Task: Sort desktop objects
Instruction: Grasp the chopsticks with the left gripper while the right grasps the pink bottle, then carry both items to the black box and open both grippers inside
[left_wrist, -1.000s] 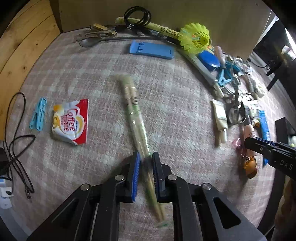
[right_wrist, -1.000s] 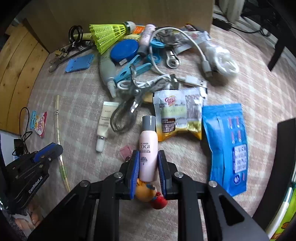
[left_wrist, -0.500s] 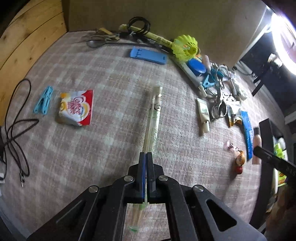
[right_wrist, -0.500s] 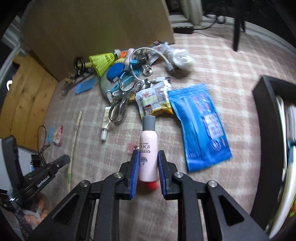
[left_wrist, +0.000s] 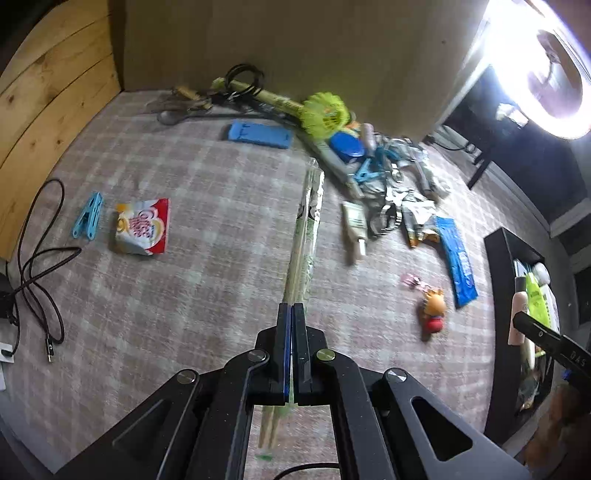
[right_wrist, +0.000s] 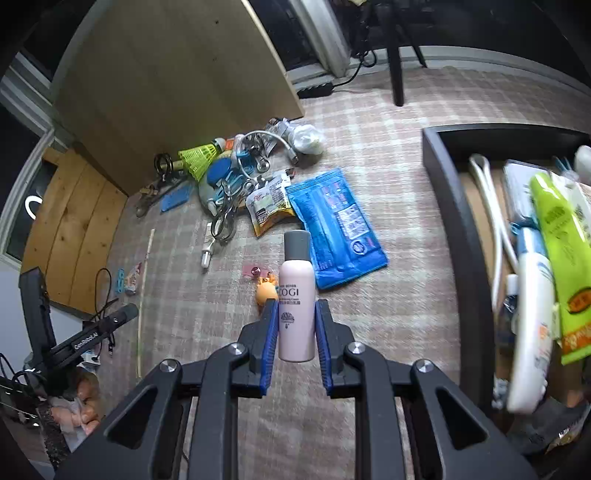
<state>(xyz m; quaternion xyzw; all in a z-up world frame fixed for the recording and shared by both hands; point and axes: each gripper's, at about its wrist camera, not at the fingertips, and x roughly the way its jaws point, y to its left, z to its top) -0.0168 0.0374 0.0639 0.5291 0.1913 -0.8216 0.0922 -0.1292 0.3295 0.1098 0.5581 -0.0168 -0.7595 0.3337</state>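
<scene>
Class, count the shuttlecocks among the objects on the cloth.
1: the yellow shuttlecock lies beside the brown board, far side; more may be hidden under other objects.

A pink bottle (right_wrist: 296, 302) with a grey cap stands upright between blue pads above the checked cloth, while wrapped chopsticks (left_wrist: 303, 236) slant away, their near end clamped.

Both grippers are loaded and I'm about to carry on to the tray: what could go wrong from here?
1. The left gripper pinches the wrapped chopsticks near one end; the long free end could swing, snag the clutter or slip.
2. The right gripper grips the pink COGI bottle low, so it might tip out.
3. The black tray is already crowded; the bottle may land on other items.
</scene>
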